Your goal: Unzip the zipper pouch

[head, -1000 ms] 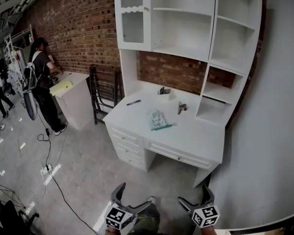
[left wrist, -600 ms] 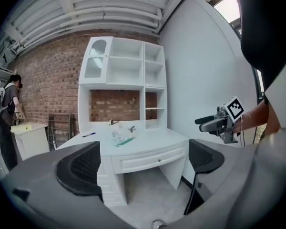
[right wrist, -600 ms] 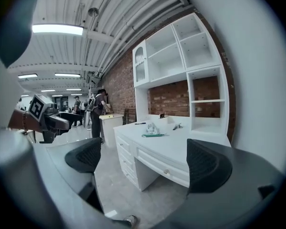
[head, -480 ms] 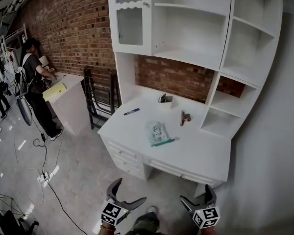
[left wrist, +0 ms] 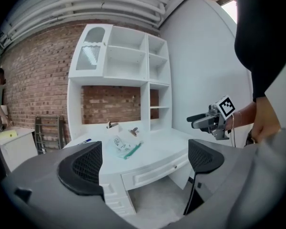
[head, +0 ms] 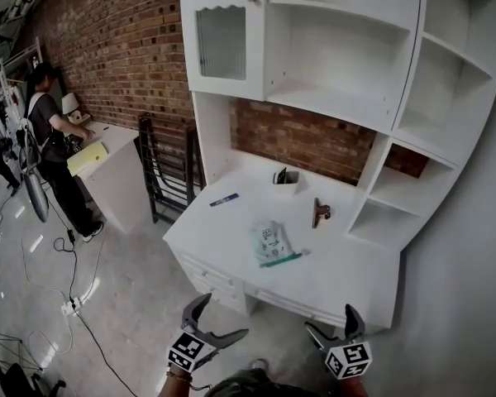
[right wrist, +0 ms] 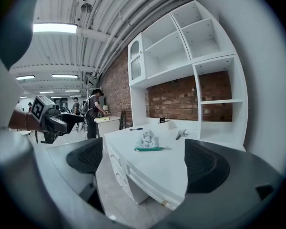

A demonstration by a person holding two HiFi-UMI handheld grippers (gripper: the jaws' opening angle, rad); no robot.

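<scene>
White desk (head: 347, 265), red brick wall (head: 124, 56), pale printed pouch (head: 270, 240) with green zipper edge (head: 281, 260), blue pen (head: 224, 199).

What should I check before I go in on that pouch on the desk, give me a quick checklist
1. Left gripper open and empty: ok, jaws apart with nothing between them.
2. Right gripper open and empty: ok, the same.
3. Pouch in plain sight: ok, it lies flat near the middle of the desk, with its green zipper edge toward the front.
4. Grippers at the pouch: not ok, both hang over the floor, short of the desk's front edge.
5. Where the zipper pull sits: cannot tell, too small in every view.
6. Room around the pouch: ok, the pen and clip lie well apart from it.
</scene>
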